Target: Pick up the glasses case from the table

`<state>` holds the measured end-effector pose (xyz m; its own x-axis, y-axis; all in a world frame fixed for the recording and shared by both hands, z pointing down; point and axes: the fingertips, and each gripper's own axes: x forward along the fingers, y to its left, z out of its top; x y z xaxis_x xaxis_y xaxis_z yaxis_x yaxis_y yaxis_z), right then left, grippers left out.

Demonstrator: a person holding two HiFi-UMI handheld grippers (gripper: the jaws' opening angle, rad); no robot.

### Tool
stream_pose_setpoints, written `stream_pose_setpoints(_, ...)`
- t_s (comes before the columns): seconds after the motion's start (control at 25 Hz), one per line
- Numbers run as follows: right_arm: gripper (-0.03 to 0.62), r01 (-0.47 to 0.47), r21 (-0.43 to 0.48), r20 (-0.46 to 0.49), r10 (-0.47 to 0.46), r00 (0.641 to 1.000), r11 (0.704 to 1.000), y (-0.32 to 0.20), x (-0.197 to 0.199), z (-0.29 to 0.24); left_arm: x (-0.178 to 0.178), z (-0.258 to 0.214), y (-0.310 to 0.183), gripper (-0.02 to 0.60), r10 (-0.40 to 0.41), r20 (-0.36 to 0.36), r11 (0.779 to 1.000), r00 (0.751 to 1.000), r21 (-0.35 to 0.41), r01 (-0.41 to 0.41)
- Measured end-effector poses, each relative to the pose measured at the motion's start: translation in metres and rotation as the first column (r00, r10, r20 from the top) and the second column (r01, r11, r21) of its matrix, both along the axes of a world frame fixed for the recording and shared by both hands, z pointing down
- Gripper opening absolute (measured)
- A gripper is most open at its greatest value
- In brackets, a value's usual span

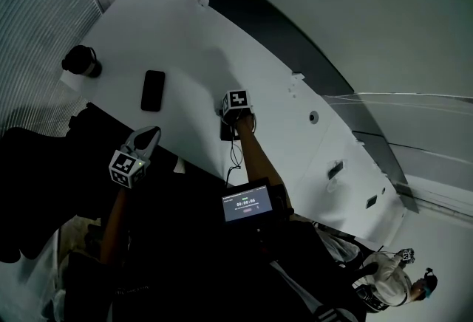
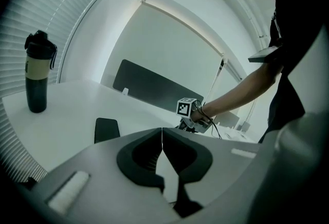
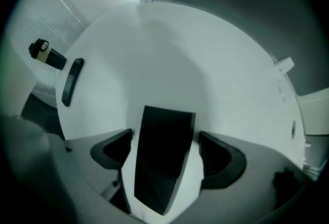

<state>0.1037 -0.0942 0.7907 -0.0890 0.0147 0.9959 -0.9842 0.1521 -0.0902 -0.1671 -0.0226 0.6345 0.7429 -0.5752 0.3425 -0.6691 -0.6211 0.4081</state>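
The glasses case (image 3: 162, 166), set close to the near edge of the desk (image 3: 169, 53), is straddled by the right claw (image 3: 163, 142) — jaws spread wide for the grasp, not yet closed. The left claw (image 2: 162, 135) is held shut and empty beyond that edge.

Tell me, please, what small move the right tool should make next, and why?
Probably close the right tool on the glasses case. Its jaws stand open on either side of the dark case, which lies flat on the white table, not yet gripped, so closing seems the step before lifting.
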Motion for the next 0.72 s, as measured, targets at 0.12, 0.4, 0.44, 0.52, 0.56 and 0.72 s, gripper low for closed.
stream_pose_setpoints(0.12, 0.416, 0.002, -0.001, -0.002, -0.002, 1.0, 1.0, -0.0007, -0.0009, 0.0005, 0.0011, 0.0012, 0.0022, 0.009, 0.013, 0.006, 1.0, 1.0, 0.003, -0.013)
stream_pose_setpoints(0.4, 0.416, 0.005, -0.01, 0.001, -0.005, 1.0, 1.0, 0.0005, -0.0007, -0.0001, 0.0027, 0.0039, 0.002, 0.009, 0.022, 0.002, 1.0, 1.0, -0.018, -0.022)
stream_pose_setpoints(0.44, 0.416, 0.006, -0.014, 0.001, -0.006, 1.0, 1.0, 0.0005, -0.001, 0.0002, 0.0041, 0.0037, 0.0023, 0.009, 0.03, 0.004, 0.999, 1.0, -0.018, -0.03)
stream_pose_setpoints(0.52, 0.416, 0.007, -0.018, 0.002, -0.007, 1.0, 1.0, 0.0002, -0.0009, 0.0005, 0.0073, 0.0037, 0.0028, 0.009, 0.047, 0.008, 0.999, 0.999, -0.015, -0.047)
stream_pose_setpoints(0.56, 0.416, 0.006, -0.017, 0.002, -0.006, 1.0, 1.0, 0.0002, -0.0007, 0.0004, 0.0084, 0.0039, 0.003, 0.009, 0.053, 0.01, 0.998, 0.999, -0.015, -0.053)
stream_pose_setpoints(0.72, 0.416, 0.005, -0.017, 0.002, -0.005, 1.0, 1.0, 0.0, 0.0001, 0.0004, 0.0079, 0.0057, 0.0032, 0.009, 0.054, 0.012, 0.998, 0.998, -0.022, -0.054)
